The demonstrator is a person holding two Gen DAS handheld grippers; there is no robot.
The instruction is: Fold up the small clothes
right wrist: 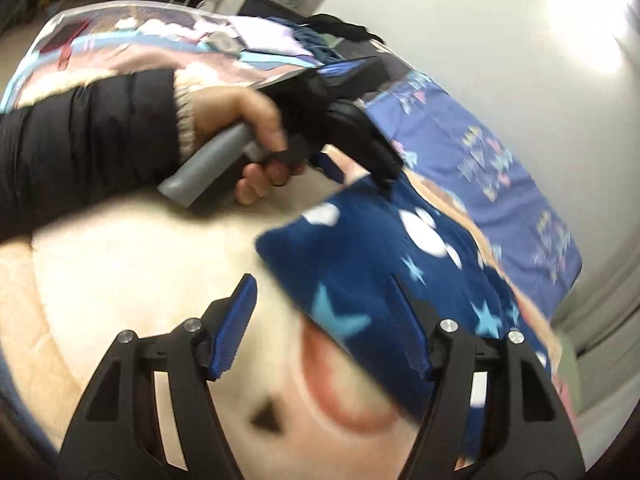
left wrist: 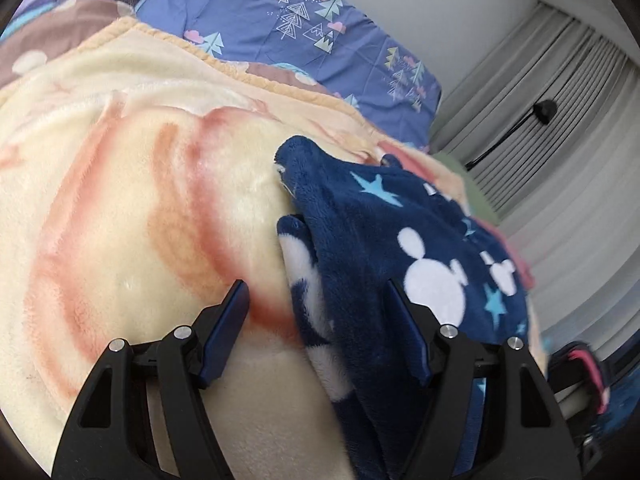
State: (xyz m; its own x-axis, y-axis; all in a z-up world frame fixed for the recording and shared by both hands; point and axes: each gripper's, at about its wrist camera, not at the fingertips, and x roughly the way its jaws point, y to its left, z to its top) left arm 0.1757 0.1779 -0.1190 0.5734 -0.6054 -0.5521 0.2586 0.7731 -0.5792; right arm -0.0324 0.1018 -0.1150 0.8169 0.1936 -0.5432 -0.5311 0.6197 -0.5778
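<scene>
A small navy fleece garment [left wrist: 384, 248] with white mouse heads and light blue stars lies on a cream and orange blanket [left wrist: 132, 208]. My left gripper [left wrist: 316, 292] is open, its jaws wide apart just above the garment's left edge; it holds nothing. In the right wrist view the garment [right wrist: 380, 256] lies ahead. My right gripper [right wrist: 324, 292] is open over its near corner and holds nothing. The left gripper [right wrist: 356, 168], held by a hand in a black sleeve, sits at the garment's far corner in that view.
A purple pillow with a tree print [left wrist: 304, 28] lies at the head of the bed. Grey curtains [left wrist: 560, 112] and a white wall stand to the right. Dark clothes [right wrist: 340, 30] lie at the bed's far side.
</scene>
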